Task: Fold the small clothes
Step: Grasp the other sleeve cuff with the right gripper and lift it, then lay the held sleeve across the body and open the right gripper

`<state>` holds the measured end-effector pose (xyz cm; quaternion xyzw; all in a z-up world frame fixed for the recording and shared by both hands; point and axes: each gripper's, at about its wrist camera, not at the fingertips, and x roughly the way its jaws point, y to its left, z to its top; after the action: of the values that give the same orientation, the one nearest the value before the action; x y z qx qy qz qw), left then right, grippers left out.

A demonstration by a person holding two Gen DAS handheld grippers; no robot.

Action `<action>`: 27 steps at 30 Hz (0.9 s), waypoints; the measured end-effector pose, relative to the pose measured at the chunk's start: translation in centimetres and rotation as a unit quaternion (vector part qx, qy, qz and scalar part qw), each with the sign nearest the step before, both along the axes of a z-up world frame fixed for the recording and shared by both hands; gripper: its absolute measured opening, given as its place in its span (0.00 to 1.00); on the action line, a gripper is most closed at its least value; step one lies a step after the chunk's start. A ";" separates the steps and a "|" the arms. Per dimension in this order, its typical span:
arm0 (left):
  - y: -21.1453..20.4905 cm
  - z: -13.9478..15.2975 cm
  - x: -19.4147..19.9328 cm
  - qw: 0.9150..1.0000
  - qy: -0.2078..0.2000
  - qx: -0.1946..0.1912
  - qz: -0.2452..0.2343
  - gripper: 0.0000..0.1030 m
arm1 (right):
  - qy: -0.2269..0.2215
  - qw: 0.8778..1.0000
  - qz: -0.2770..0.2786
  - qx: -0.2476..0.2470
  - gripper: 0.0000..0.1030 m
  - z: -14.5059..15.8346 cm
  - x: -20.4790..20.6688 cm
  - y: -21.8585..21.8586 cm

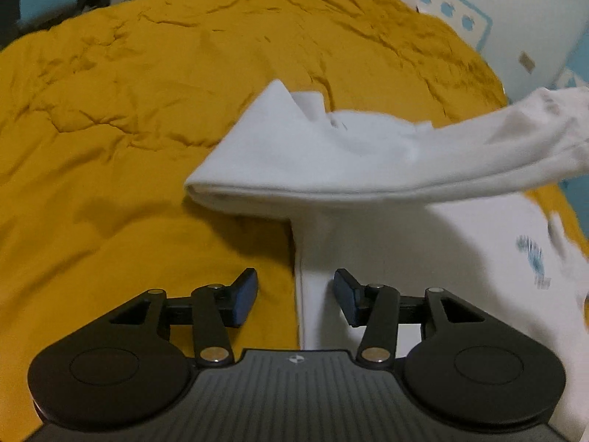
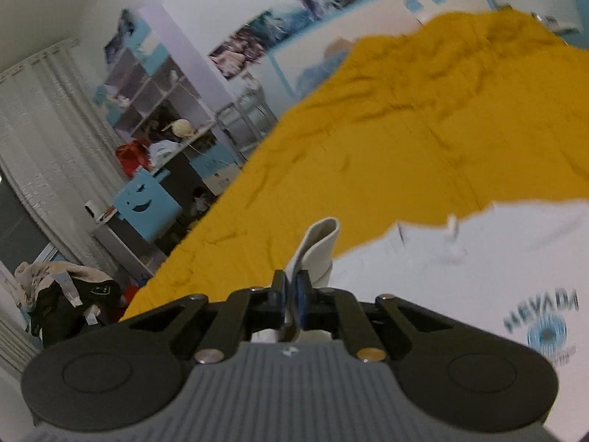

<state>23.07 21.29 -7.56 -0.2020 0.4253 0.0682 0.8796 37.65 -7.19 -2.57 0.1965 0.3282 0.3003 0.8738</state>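
Note:
A white shirt [image 1: 423, 258] with a blue print lies on a mustard-yellow bed cover [image 1: 129, 129]. One sleeve [image 1: 368, 158] is lifted off the cover and stretches to the right, out of the left wrist view. My left gripper [image 1: 295, 296] hovers over the shirt's left edge, open, with nothing pressed between its blue pads. In the right wrist view my right gripper [image 2: 292, 296] is shut on a white strip of the shirt's fabric [image 2: 316, 246], which sticks up past the fingertips. The shirt body [image 2: 478, 276] with the blue "NEVADA" print [image 2: 545, 316] lies to the right.
The yellow cover [image 2: 405, 129] spreads over the whole bed. Beyond the bed's left side stand a shelf unit [image 2: 154, 84], a blue box with a smiling face [image 2: 147, 206], curtains [image 2: 40, 121] and a pile of clothes [image 2: 62, 294]. A white and blue headboard [image 1: 460, 14] stands at the far end.

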 end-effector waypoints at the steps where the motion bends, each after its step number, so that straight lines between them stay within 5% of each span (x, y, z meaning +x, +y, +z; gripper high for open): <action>1: 0.4 -0.2 0.6 1.000 -0.003 -0.013 0.008 0.54 | -0.005 1.000 0.002 0.000 0.00 0.6 0.4 0.2; 4: 1.0 -0.7 2.2 0.999 -0.008 -0.033 0.027 0.54 | -0.023 1.000 0.008 0.003 0.00 2.4 1.5 0.8; 9: 0.1 -1.7 3.2 1.000 0.004 0.004 0.016 0.45 | -0.060 0.998 0.002 0.001 0.00 5.5 2.5 0.1; 16: -0.2 -2.2 2.7 1.000 0.010 0.017 0.007 0.36 | -0.075 0.995 -0.061 -0.011 0.00 6.8 4.0 -7.4; 20: -0.6 -2.4 2.8 0.999 0.014 0.029 0.004 0.35 | -0.033 0.991 -0.123 -0.037 0.00 3.5 4.8 -13.6; 25: -1.2 -2.5 2.9 0.999 0.023 0.049 -0.001 0.36 | 0.117 0.975 -0.185 -0.051 0.00 -6.5 7.0 -20.2; 27: -1.2 -2.5 2.9 0.998 0.026 0.049 -0.002 0.36 | 0.142 0.969 -0.198 -0.050 0.00 -9.2 7.2 -21.6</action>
<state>25.98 20.08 -10.03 -0.1559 0.4448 0.0924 0.8771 44.83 -28.75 -11.77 0.2542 0.4177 0.0733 0.8692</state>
